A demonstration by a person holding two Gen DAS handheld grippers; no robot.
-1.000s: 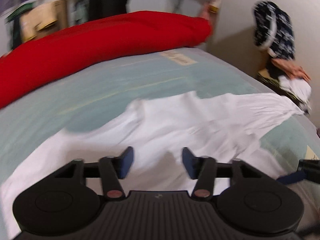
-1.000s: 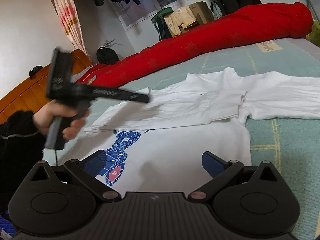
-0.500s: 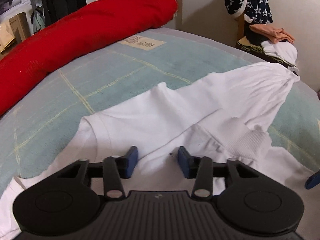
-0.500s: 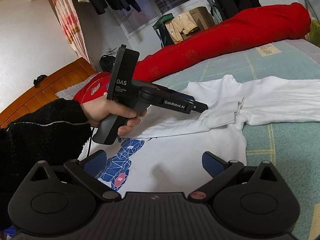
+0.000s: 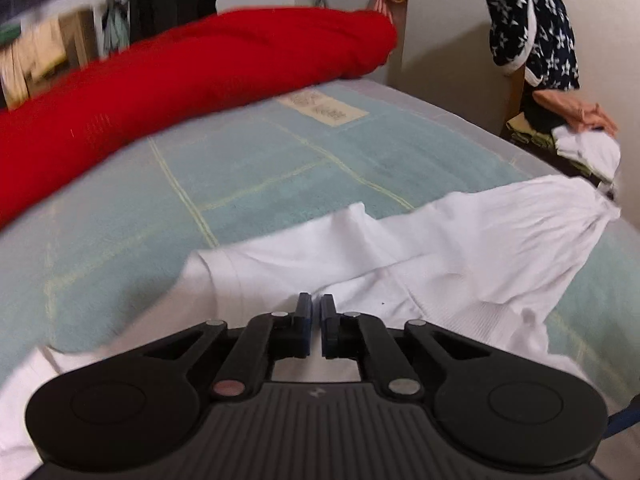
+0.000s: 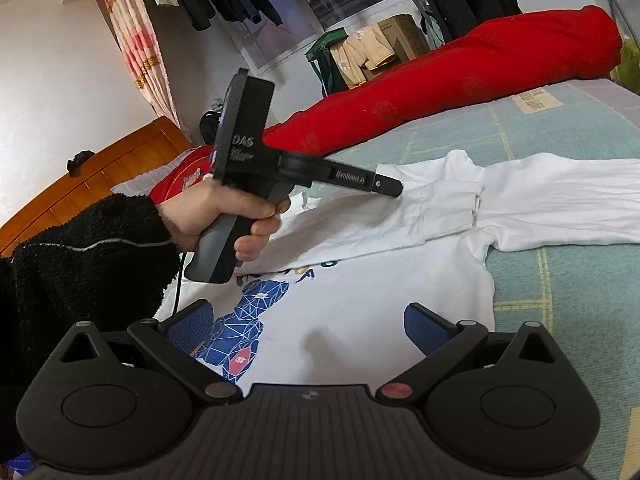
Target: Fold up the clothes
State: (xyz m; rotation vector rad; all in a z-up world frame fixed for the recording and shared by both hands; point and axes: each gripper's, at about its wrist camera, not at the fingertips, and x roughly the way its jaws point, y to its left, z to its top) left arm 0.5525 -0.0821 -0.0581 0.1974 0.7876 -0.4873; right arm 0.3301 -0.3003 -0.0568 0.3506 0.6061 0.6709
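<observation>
Fabric of the white sweatshirt (image 5: 460,240) on the bed (image 5: 120,220) is being pinched by the just-closed left claw (image 5: 316,312); the right claw (image 6: 316,320) is being held released.

Red bolster (image 5: 192,80) along far edge of bed (image 5: 280,160); wooden headboard (image 6: 92,176) at bed's end; cardboard box (image 6: 404,34) beyond bolster.

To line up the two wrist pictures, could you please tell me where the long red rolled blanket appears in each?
Left wrist view: long red rolled blanket crosses the upper left, behind the teal checked bed cover.
Right wrist view: the blanket lies upper right.
Shared landmark: the white long-sleeved shirt.
</observation>
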